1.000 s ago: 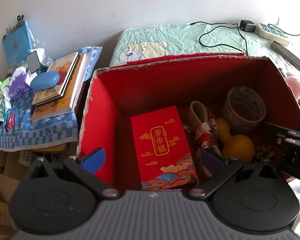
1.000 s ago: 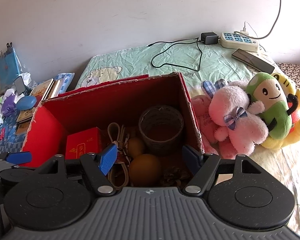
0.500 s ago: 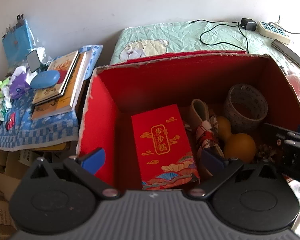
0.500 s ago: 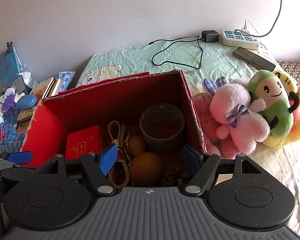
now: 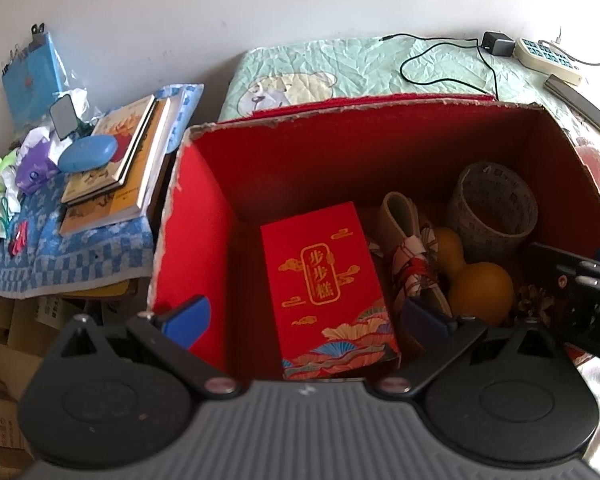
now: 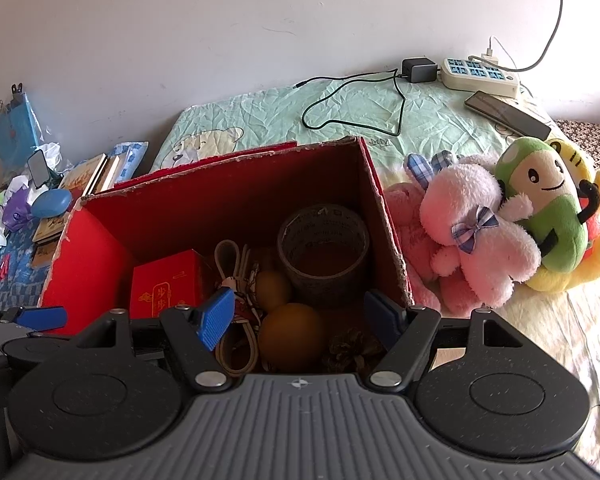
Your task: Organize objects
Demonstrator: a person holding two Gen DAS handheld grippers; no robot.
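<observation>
Both tools stand over the near rim of the red carton (image 5: 204, 216), which rests on the bed (image 6: 356, 112). The left tool (image 5: 306, 318) is spread wide and holds nothing. The right tool (image 6: 300, 312) is likewise spread wide and empty. Neither touches any item.

Contents of the carton, left to right:

1. Red gift box (image 5: 326, 284). It lies flat at the left of the carton floor, printed face up. Judged to be stiff card and light to moderate in weight, with a glossy face that may slip. Take hold across the two long edges, not on the face.

2. Strap bundle (image 5: 410, 256). It lies just right of the gift box, a beige loop with a patterned wrap. Judged soft and limp, so it will sag when lifted. Grip at the wrapped middle, where the strands are bound.

3. Gourd (image 5: 478, 286). It sits beside the bundle, small bulb far and large bulb near. Judged hard, smooth and light, possibly brittle. Grip at the narrow waist; the round bulbs would likely slide out of the pads.

4. Pine cone (image 6: 350, 348). It lies at the near right corner. Judged light, with brittle scales. Use light pressure.

5. Tape roll (image 6: 324, 252). It stands in the far right corner, bore upward. Judged rigid. Clamp through the wall, one finger inside the bore.

The plush toys (image 6: 476, 228) lie on the bed to the right of the carton. Judged soft and compressible; grip a limb or the body.
</observation>
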